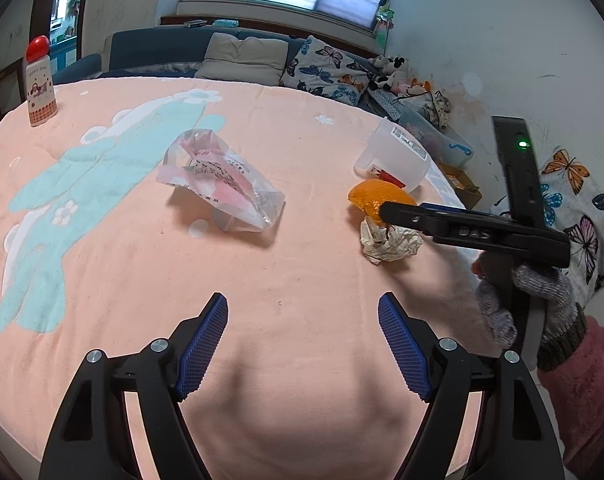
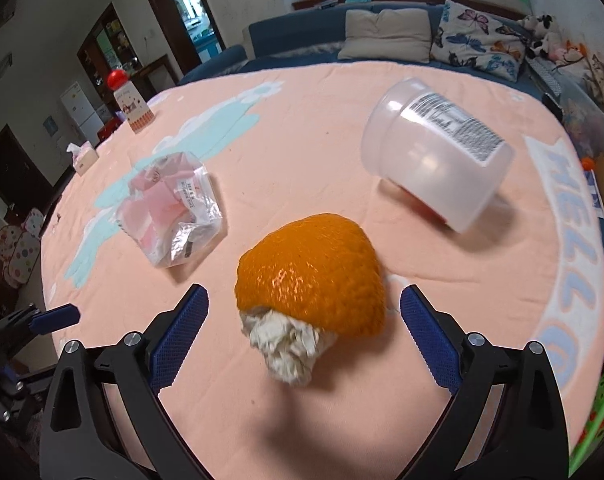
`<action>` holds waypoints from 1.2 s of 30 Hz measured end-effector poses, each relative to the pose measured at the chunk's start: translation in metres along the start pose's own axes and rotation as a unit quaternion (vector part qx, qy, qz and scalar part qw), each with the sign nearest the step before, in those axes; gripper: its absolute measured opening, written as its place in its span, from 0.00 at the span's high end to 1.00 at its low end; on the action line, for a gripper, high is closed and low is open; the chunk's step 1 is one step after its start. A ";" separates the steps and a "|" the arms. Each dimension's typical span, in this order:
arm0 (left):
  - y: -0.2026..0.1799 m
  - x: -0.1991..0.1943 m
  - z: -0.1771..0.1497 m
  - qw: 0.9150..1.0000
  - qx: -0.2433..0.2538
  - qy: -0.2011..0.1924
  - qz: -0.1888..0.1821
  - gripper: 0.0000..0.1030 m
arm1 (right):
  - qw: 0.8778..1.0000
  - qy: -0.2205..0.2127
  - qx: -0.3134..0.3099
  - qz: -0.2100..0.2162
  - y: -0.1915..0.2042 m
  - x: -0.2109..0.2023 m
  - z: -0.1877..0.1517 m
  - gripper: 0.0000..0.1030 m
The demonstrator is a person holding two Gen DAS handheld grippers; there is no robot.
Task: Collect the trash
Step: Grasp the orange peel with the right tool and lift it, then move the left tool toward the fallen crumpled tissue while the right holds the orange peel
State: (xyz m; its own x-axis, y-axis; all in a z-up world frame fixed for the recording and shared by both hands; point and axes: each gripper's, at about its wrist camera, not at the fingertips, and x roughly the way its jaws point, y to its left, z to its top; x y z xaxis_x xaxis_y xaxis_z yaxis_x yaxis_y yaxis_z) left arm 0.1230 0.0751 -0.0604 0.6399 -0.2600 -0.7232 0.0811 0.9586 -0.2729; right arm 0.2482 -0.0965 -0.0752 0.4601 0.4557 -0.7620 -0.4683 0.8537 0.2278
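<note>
An orange peel (image 2: pixel 309 276) lies on a crumpled white paper wad (image 2: pixel 286 344) on the peach tablecloth (image 2: pixel 302 120). My right gripper (image 2: pixel 305 294) stands open around both, its blue pads clear of them on either side. In the left wrist view the peel (image 1: pixel 377 198) and the wad (image 1: pixel 389 240) sit at the right, with the right gripper (image 1: pixel 405 212) reaching over them in a gloved hand (image 1: pixel 541 304). A crinkled clear plastic bag (image 1: pixel 222 184) (image 2: pixel 170 212) lies mid-table. My left gripper (image 1: pixel 302 304) is open over bare cloth, nothing between its fingers.
A translucent plastic tub (image 2: pixel 433 160) (image 1: pixel 393 156) lies on its side beyond the peel. A red-capped bottle (image 1: pixel 40 84) (image 2: pixel 130 100) stands at the far left, with a tissue box (image 2: pixel 84 156) near it. A sofa with cushions (image 1: pixel 242 56) runs behind the table.
</note>
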 end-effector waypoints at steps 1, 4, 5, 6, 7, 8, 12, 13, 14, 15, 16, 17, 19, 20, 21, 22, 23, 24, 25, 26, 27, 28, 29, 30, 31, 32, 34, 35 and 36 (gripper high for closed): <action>0.001 0.001 0.000 1.000 -0.001 0.001 0.000 0.27 | 1.000 0.003 -0.001 -0.002 0.001 0.004 0.002 0.07; 0.004 0.004 0.002 1.000 -0.002 0.004 0.000 0.27 | 1.000 0.013 -0.002 -0.005 0.001 0.018 0.006 0.07; 0.005 0.005 0.002 1.000 -0.003 0.005 0.000 0.27 | 1.000 0.014 -0.003 -0.008 0.001 0.021 0.008 0.07; 0.005 0.006 0.002 1.000 -0.003 0.006 -0.001 0.27 | 1.000 0.019 -0.003 -0.008 0.001 0.025 0.009 0.07; 0.006 0.007 0.002 1.000 -0.004 0.007 -0.002 0.27 | 1.000 0.023 -0.001 -0.008 0.000 0.029 0.009 0.07; 0.006 0.009 0.003 1.000 -0.005 0.008 -0.002 0.27 | 1.000 0.026 0.001 -0.010 -0.001 0.031 0.009 0.07; 0.006 0.013 0.003 1.000 -0.004 0.013 -0.003 0.27 | 0.999 0.033 0.009 -0.004 -0.006 0.036 0.008 0.17; 0.005 0.014 0.003 1.000 -0.004 0.013 -0.002 0.27 | 0.999 0.032 0.012 -0.001 -0.007 0.035 0.008 0.17; 0.005 0.015 0.004 1.000 -0.004 0.014 -0.003 0.27 | 0.999 0.030 0.016 0.001 -0.009 0.034 0.007 0.18; 0.004 0.016 0.004 1.000 -0.003 0.014 -0.004 0.27 | 0.999 0.028 0.021 0.004 -0.010 0.033 0.007 0.20; 0.003 0.016 0.004 1.000 -0.002 0.014 -0.005 0.27 | 0.999 0.027 0.024 0.007 -0.011 0.032 0.007 0.20; 0.002 0.016 0.005 1.000 -0.001 0.014 -0.005 0.27 | 0.999 0.026 0.032 0.011 -0.014 0.031 0.007 0.21; -0.001 0.017 0.005 1.000 0.005 0.015 -0.006 0.27 | 0.999 0.024 0.039 0.015 -0.018 0.028 0.007 0.23; -0.002 0.017 0.005 1.000 0.007 0.015 -0.006 0.27 | 0.999 0.023 0.046 0.019 -0.021 0.027 0.007 0.24; -0.004 0.017 0.006 1.000 0.009 0.015 -0.006 0.27 | 0.998 0.022 0.050 0.021 -0.023 0.026 0.006 0.25; -0.005 0.017 0.006 1.000 0.010 0.015 -0.006 0.27 | 0.998 0.019 0.055 0.023 -0.025 0.023 0.006 0.26; -0.006 0.018 0.007 1.000 0.012 0.015 -0.007 0.27 | 0.998 0.015 0.060 0.024 -0.028 0.020 0.006 0.26; -0.007 0.018 0.007 1.000 0.013 0.015 -0.007 0.27 | 0.997 0.012 0.065 0.028 -0.030 0.018 0.006 0.26; -0.009 0.019 0.008 1.000 0.014 0.015 -0.008 0.27 | 0.997 0.009 0.069 0.030 -0.032 0.016 0.006 0.26; -0.010 0.019 0.008 1.000 0.015 0.016 -0.009 0.27 | 0.997 0.006 0.073 0.031 -0.033 0.014 0.006 0.27; -0.010 0.020 0.009 1.000 0.016 0.016 -0.010 0.27 | 0.997 0.002 0.076 0.033 -0.035 0.011 0.007 0.27; -0.013 0.021 0.009 1.000 0.020 0.017 -0.012 0.27 | 0.996 -0.001 0.078 0.033 -0.036 0.009 0.007 0.27; -0.014 0.022 0.010 1.000 0.023 0.017 -0.012 0.27 | 0.996 -0.004 0.079 0.032 -0.037 0.007 0.007 0.27; -0.015 0.022 0.010 0.999 0.025 0.018 -0.012 0.27 | 0.996 -0.007 0.082 0.032 -0.039 0.004 0.007 0.28; -0.017 0.023 0.011 0.999 0.028 0.018 -0.013 0.27 | 0.996 -0.009 0.083 0.030 -0.040 0.003 0.007 0.28; -0.019 0.024 0.013 0.999 0.031 0.017 -0.012 0.27 | 0.996 -0.009 0.084 0.028 -0.040 0.003 0.007 0.29; -0.023 0.026 0.015 0.999 0.035 0.015 -0.014 0.27 | 0.996 -0.010 0.090 0.025 -0.043 0.002 0.007 0.30; -0.025 0.027 0.016 0.999 0.036 0.014 -0.015 0.27 | 0.995 -0.011 0.093 0.025 -0.045 0.001 0.006 0.30; -0.027 0.028 0.017 0.999 0.039 0.014 -0.016 0.27 | 0.995 -0.012 0.095 0.023 -0.047 -0.001 0.006 0.31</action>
State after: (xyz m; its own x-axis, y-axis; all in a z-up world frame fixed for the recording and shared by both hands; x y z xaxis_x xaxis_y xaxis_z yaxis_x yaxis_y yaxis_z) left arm 0.1517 0.0443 -0.0624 0.6151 -0.2928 -0.7321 0.1608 0.9556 -0.2471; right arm 0.2743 -0.1358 -0.0821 0.4609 0.4996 -0.7335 -0.3391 0.8629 0.3747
